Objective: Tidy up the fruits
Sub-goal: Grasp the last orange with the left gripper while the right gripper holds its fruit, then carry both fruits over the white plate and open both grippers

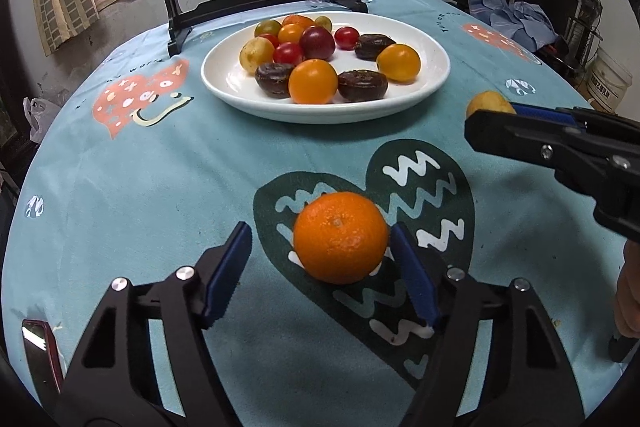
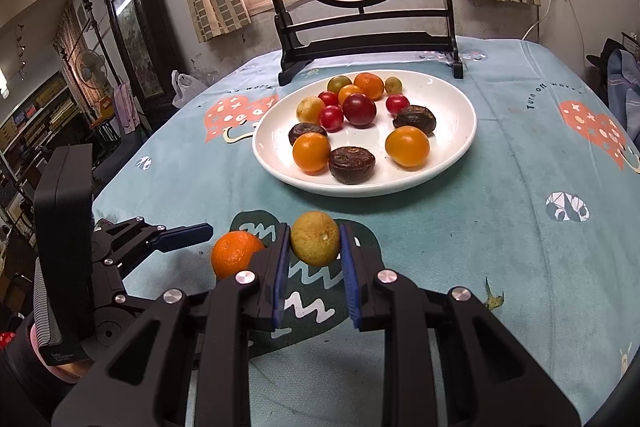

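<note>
Left wrist view: nearest are the left gripper point(image 1: 320, 267) arms, blue pads spread. Between the jaws sits a mandarin point(image 1: 340, 237) on the worktop point(image 1: 140, 187), on a dark heart print in the cloth. The right-hand pad lies against or just beside the fruit; the other pad stands clear of it, so no pinch yet. Jaws straddle the fruit, likely to lift it. Beyond the jaws, a white plate point(image 1: 434, 73) already carries cherry tomatoes, small oranges and dark round fruits, probably the collecting point. Off to the right of the jaws, the right gripper point(image 1: 494, 111) shows with a yellow fruit at its tip.

Right wrist view: nearest again the gripper arms. The right gripper point(image 2: 315, 243) pinches a yellowish-green citrus point(image 2: 315, 239), pads pressed on both sides, held above the cloth, probably for carrying to the plate point(image 2: 452, 155) straight ahead. Just left of these jaws lies the mandarin point(image 2: 234, 253), with the left gripper point(image 2: 180, 237) beside it.
</note>
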Tool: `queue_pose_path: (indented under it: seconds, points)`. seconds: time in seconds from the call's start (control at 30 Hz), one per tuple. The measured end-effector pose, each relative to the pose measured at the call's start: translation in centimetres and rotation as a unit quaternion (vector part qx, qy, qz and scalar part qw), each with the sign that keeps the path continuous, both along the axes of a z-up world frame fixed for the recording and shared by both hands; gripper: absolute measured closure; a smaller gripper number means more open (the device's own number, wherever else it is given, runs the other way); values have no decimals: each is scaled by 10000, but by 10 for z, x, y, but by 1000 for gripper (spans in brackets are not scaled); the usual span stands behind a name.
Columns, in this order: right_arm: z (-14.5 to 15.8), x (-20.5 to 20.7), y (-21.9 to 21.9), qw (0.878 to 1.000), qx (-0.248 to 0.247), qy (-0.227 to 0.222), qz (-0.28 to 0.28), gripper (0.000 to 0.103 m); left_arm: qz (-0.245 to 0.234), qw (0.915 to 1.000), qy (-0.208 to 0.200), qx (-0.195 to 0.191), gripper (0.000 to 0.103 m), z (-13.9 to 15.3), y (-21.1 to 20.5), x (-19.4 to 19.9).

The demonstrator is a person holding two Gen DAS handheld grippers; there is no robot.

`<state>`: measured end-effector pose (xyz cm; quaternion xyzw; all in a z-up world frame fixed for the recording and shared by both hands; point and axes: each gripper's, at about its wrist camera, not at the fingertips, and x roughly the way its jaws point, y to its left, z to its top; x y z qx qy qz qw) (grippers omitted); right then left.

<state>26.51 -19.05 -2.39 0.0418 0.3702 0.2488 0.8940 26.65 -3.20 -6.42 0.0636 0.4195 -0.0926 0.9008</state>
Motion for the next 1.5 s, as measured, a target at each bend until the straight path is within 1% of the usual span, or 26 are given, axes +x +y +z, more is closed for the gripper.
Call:
queue_pose_path:
  seconds: [0.03, 0.07, 0.2, 0.23, 0.37, 0.57, 0.77, 0.87, 0.93, 1.03, 1.17, 1.33, 1.5]
  points:
    - [0, 0, 0, 10000, -3, -2, 2, 78, 10, 10000, 5, -3, 31, -1, -1, 2]
    - [0, 0, 0, 10000, -5, -4, -1, 78, 4, 10000, 20, -10, 34, -1, -1, 3]
    - [1, -1, -1, 10000, 20, -13, -15, 78, -113, 9997, 174, -85, 53, -5, -5, 6]
    - [2, -1, -1, 10000, 17, -18, -22, 78, -145, 9997, 181, -102, 55, -5, -6, 5]
    - [2, -2, -1, 10000, 20, -21, -25, 78, -165, 9998, 132, -22, 56, -6, -10, 4]
    - [1, -6, 0, 10000, 7, -50, -2, 78, -72, 9996, 151, -208, 56, -1, -4, 1]
    - [7, -19, 2, 9998, 66, -189, 37, 78, 11, 9992, -150, -373, 56, 19, -3, -13]
    - [21, -21, -3, 9993, 168, -346, -8, 78, -3, 9985, -319, -448, 56, 39, 0, -14]
    - [33, -10, -5, 9988, 149, -451, -96, 78, 2, 9981, -367, -490, 56, 53, 3, -4]
    - [44, 14, -8, 9986, 229, -423, -210, 78, 128, 9977, -423, -514, 56, 72, 8, 21]
    - [53, 53, -7, 9985, 193, -382, -349, 78, 335, 9970, -335, -615, 57, 84, 17, 64]
    - [42, 108, -3, 9990, 135, -90, -423, 78, 578, 9969, -226, -488, 57, 79, 18, 119]
    - [21, 146, 2, 9990, 11, 170, -404, 78, 720, 9963, -19, -479, 57, 63, 21, 161]
